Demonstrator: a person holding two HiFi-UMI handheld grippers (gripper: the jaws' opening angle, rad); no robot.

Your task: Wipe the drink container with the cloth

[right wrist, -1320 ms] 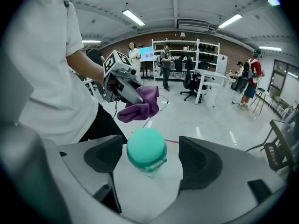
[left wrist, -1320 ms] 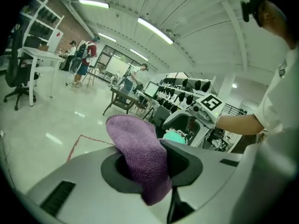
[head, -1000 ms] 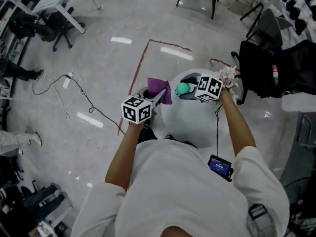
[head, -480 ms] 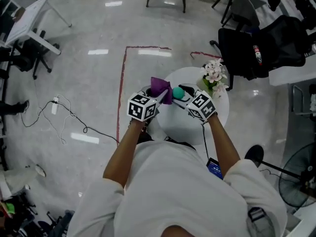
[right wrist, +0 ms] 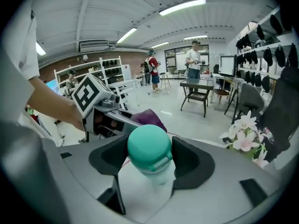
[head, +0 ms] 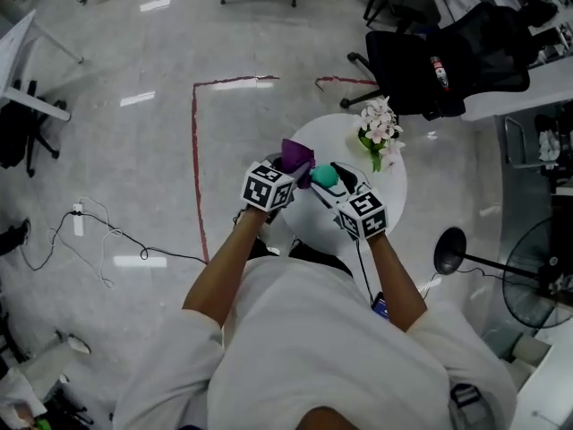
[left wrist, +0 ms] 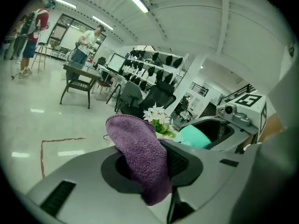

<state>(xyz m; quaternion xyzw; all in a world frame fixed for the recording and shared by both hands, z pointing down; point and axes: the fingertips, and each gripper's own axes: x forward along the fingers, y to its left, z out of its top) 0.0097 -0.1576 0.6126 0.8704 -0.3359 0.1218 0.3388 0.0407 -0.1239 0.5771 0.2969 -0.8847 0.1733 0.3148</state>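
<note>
Right claw (right wrist: 147, 171) pinches the drink container (right wrist: 148, 146) near its teal cap, above the round surface (head: 383, 197). Left claw (left wrist: 156, 168) pinches the purple cloth (left wrist: 139, 150), just beside it. Container prob. light, stiff, smooth, so may slip; cloth soft, limp.

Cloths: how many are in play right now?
1. The purple cloth is clamped in the left gripper, right beside the teal-capped drink container that the right gripper holds. No other shows on the round table, though the grippers hide part of it.
</note>
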